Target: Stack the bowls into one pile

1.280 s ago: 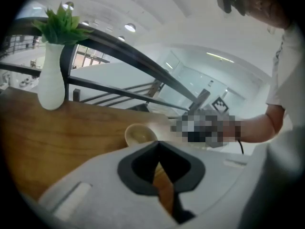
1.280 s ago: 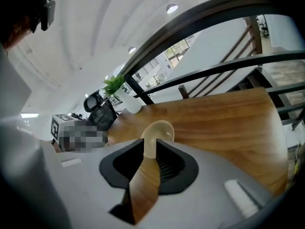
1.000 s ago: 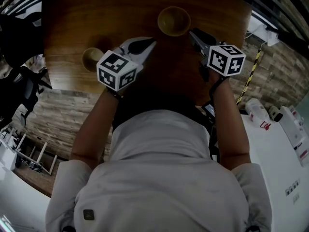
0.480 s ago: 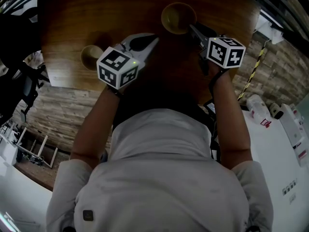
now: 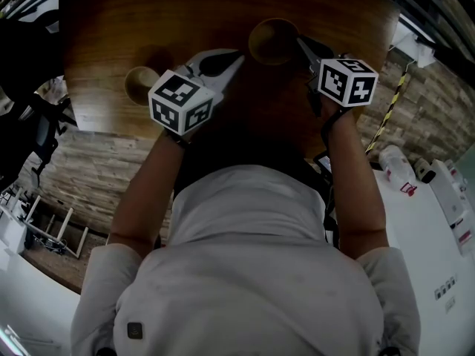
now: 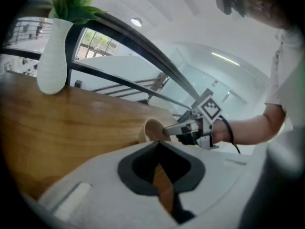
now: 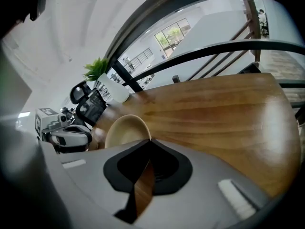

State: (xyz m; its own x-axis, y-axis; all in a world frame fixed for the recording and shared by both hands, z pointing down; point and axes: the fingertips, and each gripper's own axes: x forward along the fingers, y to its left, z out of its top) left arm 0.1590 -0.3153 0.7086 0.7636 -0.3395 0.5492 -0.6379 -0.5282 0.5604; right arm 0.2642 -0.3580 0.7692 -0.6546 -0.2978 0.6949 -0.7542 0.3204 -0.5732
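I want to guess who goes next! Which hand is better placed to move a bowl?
Right, I think. The right gripper has just been closing its jaws on the rim of the larger round tan bowl. The left gripper is shut on nothing, apart from the smaller round tan bowl.

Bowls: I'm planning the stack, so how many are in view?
2. The right bowl has its rim pinched by the right gripper; the left bowl is left of the left gripper. Others may be hidden.
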